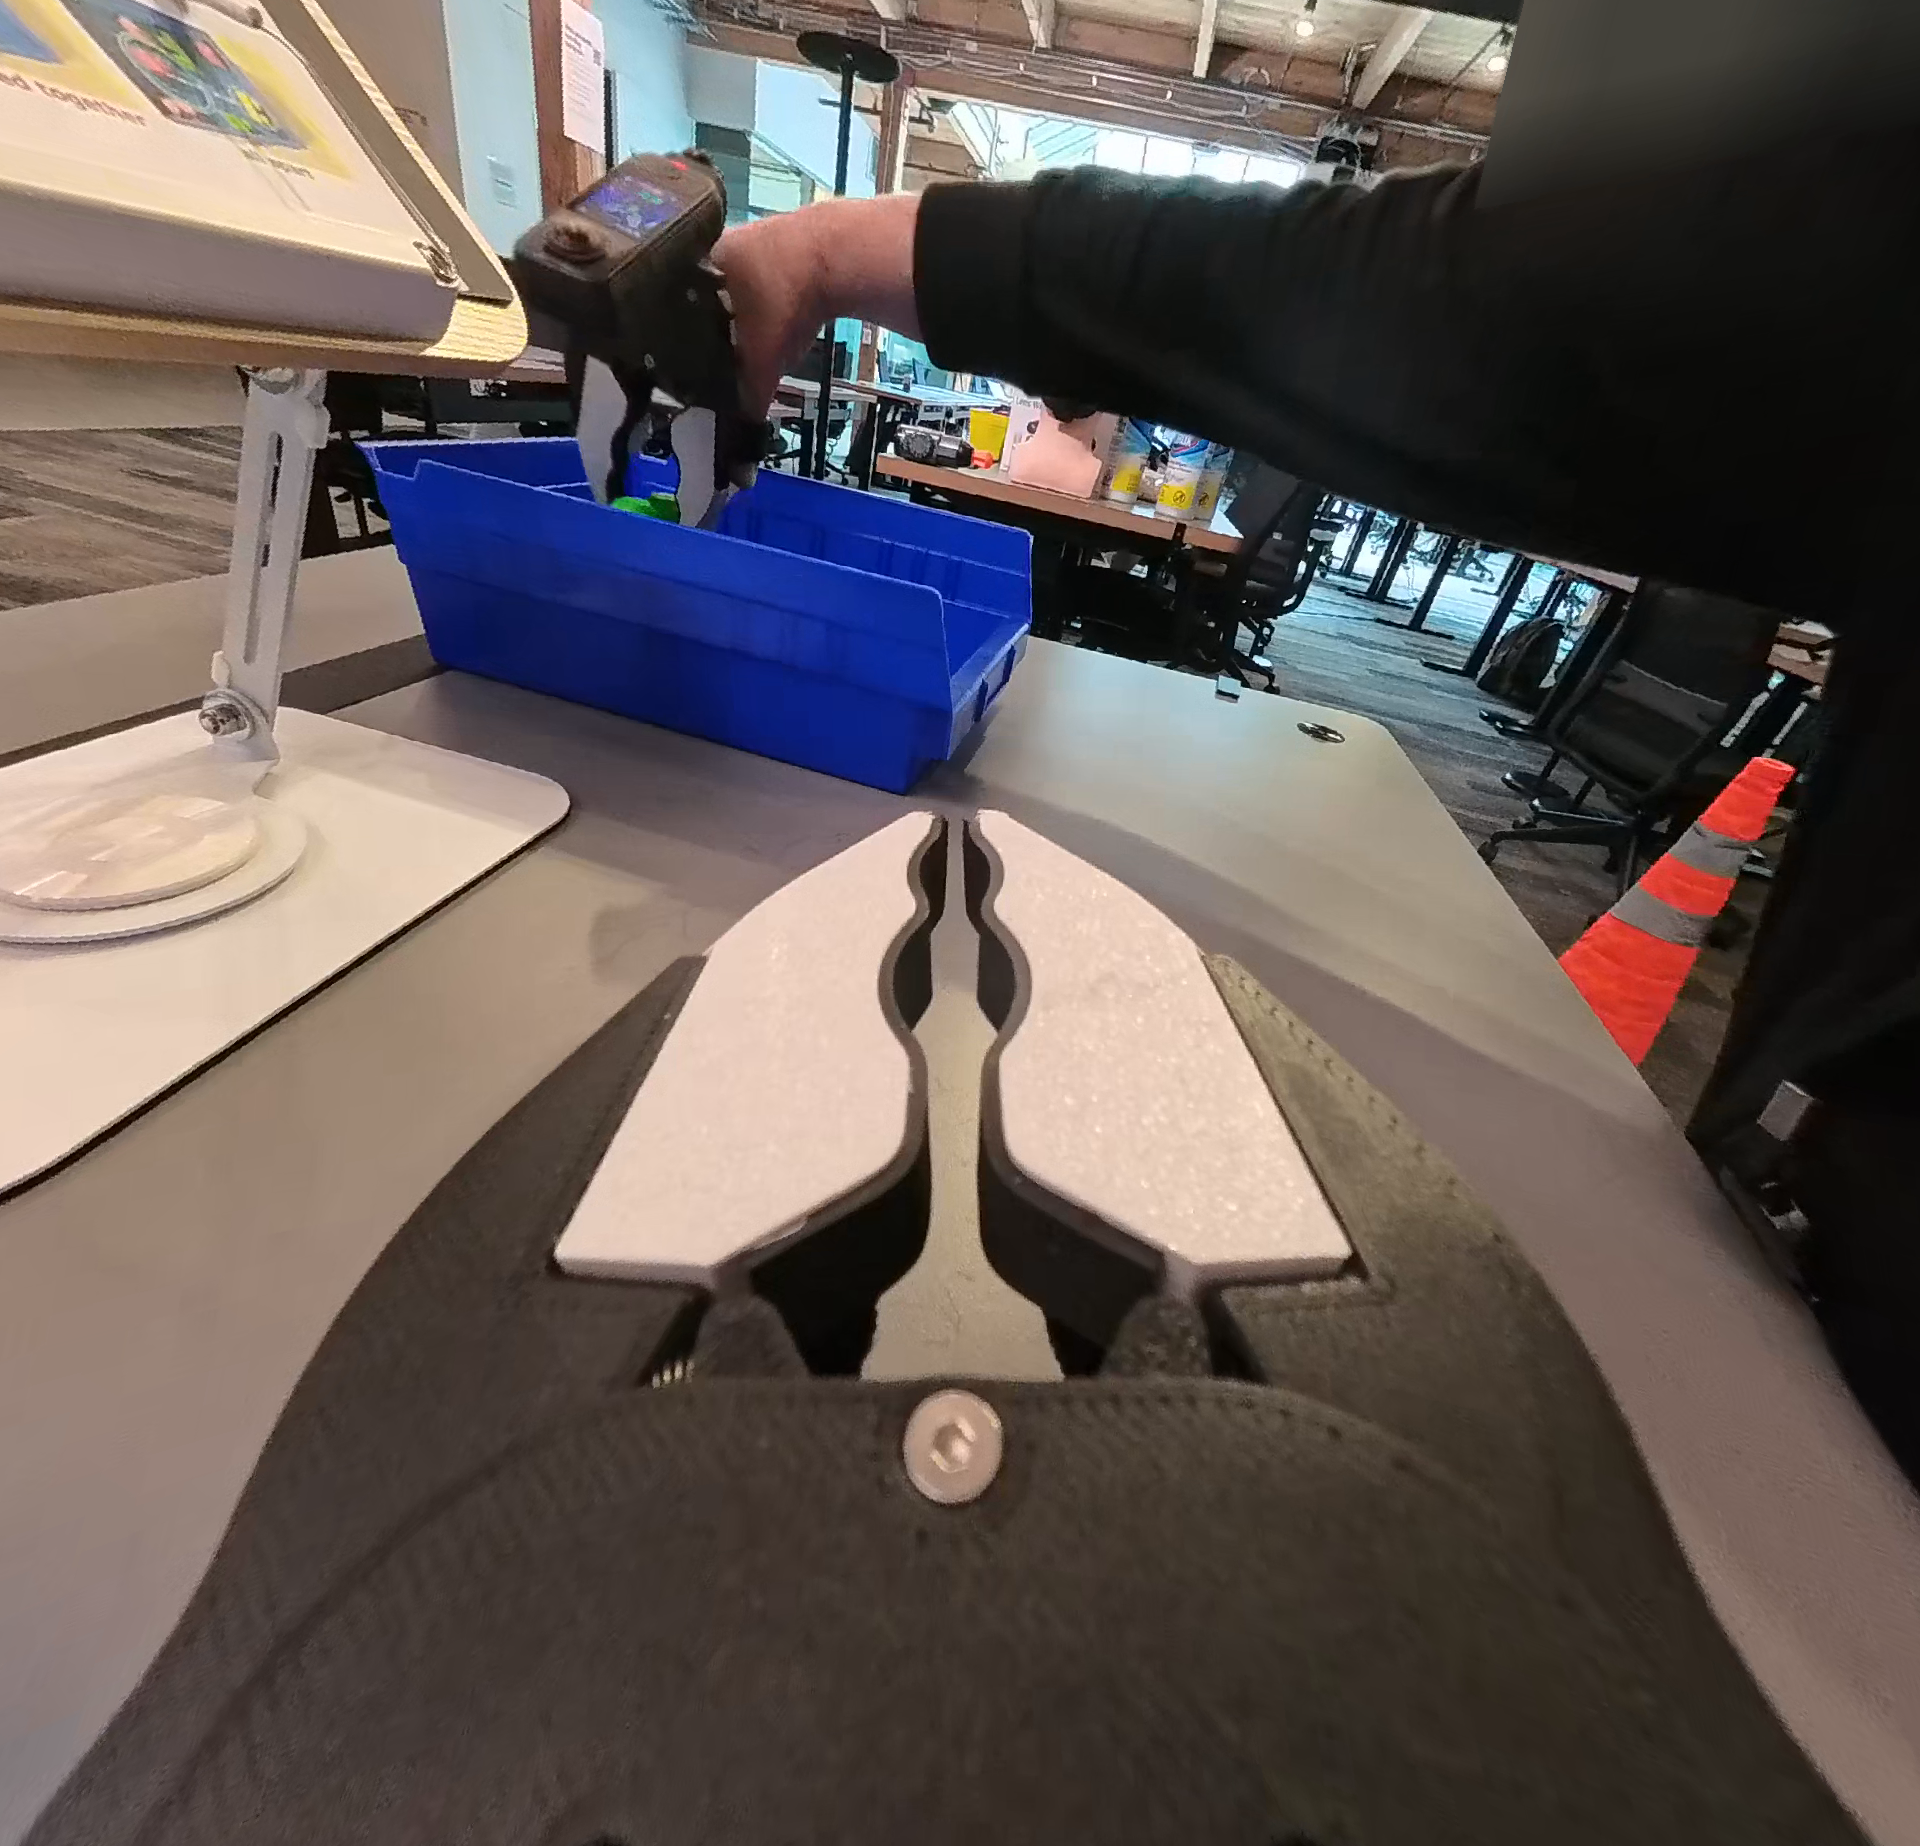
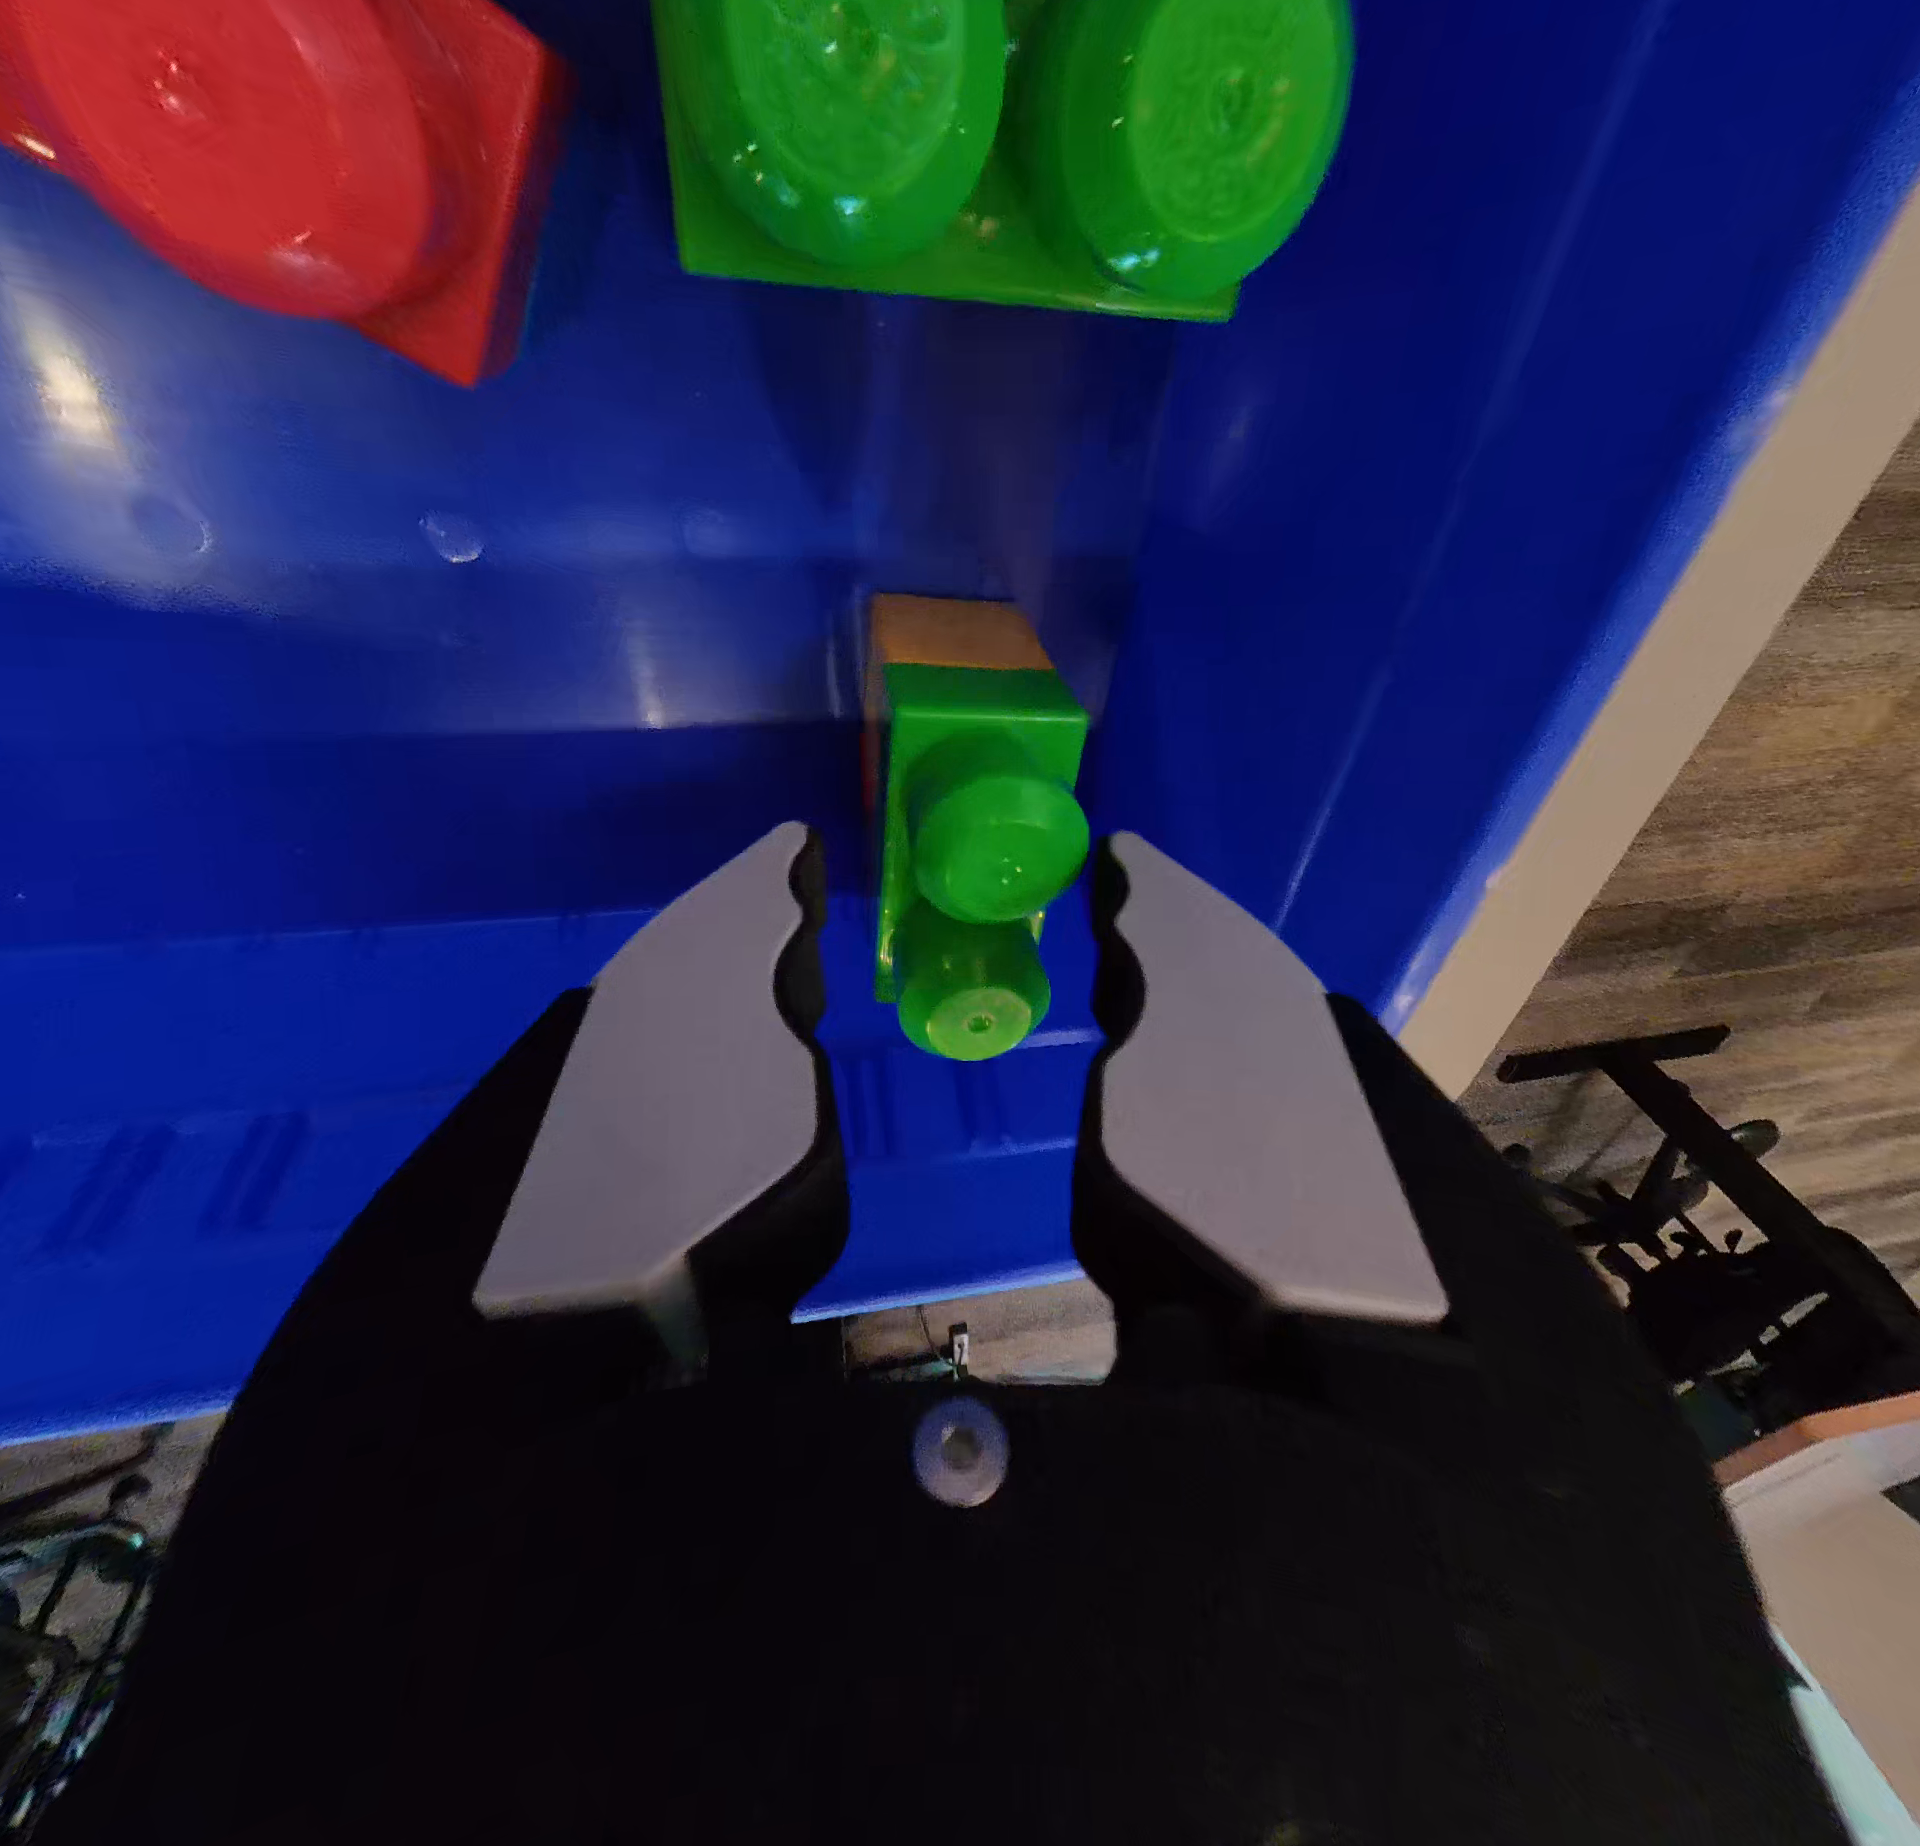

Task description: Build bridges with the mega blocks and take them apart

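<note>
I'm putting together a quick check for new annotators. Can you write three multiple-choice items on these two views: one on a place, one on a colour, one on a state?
1. Where are the blocks?
A. In the blue bin
B. On the white stand base
C. On the floor

2. What colour is the block between the right hand-held gripper's fingers?
A. Red
B. Green
C. Yellow

3. How do the left hand-held gripper's fingers stand?
A. Wide open
B. Clamped on a block
C. Shut, nothing between them

Answers:
1 A: the red block and the big green block lie inside the blue bin.
2 B: the small green block sits between the right hand-held gripper fingers, with gaps showing on both sides.
3 C: the left hand-held gripper is closed over the bare grey table.
</note>
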Available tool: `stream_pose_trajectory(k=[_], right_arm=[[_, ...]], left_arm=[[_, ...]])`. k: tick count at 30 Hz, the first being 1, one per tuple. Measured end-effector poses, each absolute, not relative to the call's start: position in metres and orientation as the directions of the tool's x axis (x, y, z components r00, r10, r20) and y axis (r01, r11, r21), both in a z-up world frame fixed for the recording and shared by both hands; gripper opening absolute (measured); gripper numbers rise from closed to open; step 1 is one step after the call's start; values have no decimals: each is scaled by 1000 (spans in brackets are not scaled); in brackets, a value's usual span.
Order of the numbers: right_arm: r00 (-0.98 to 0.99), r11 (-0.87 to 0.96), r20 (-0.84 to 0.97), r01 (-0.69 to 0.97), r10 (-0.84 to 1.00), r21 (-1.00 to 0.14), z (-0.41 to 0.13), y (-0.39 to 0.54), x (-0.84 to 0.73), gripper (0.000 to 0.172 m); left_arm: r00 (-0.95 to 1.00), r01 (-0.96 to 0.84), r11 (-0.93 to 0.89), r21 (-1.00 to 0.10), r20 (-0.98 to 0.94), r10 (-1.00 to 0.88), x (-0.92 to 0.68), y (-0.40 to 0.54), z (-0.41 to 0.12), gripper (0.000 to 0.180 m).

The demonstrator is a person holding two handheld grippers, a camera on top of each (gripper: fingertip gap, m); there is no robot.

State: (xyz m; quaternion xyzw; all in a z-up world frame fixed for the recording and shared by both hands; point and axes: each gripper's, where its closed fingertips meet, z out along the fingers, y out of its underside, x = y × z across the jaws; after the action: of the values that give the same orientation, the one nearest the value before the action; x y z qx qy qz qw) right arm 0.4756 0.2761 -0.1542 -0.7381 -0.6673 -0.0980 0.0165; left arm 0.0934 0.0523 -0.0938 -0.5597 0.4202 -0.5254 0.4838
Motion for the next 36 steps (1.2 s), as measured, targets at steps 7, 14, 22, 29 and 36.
stream_pose_trajectory(k=[7, 14, 22, 29, 36], right_arm=[[343, -325, 222, 939, 913, -112, -110, 279, 450, 45], [798, -780, -128, 521, 589, -346, -110, 280, 389, 53], [860, -866, -195, 410, 471, -286, -152, 283, 372, 46], [656, -666, -115, 727, 746, -166, -152, 276, 379, 40], [401, -401, -26, 916, 916, 9, -151, 280, 408, 36]], left_arm=[[86, 48, -195, -980, 199, -976, 94, 54, -93, 2], [82, 45, -195, -980, 198, -977, 94, 54, -93, 3], [74, 37, -191, -981, 193, -978, 95, 51, -94, 3], [69, 40, -198, -979, 201, -977, 94, 52, -94, 3], [68, 43, -204, -978, 207, -976, 94, 52, -94, 3]])
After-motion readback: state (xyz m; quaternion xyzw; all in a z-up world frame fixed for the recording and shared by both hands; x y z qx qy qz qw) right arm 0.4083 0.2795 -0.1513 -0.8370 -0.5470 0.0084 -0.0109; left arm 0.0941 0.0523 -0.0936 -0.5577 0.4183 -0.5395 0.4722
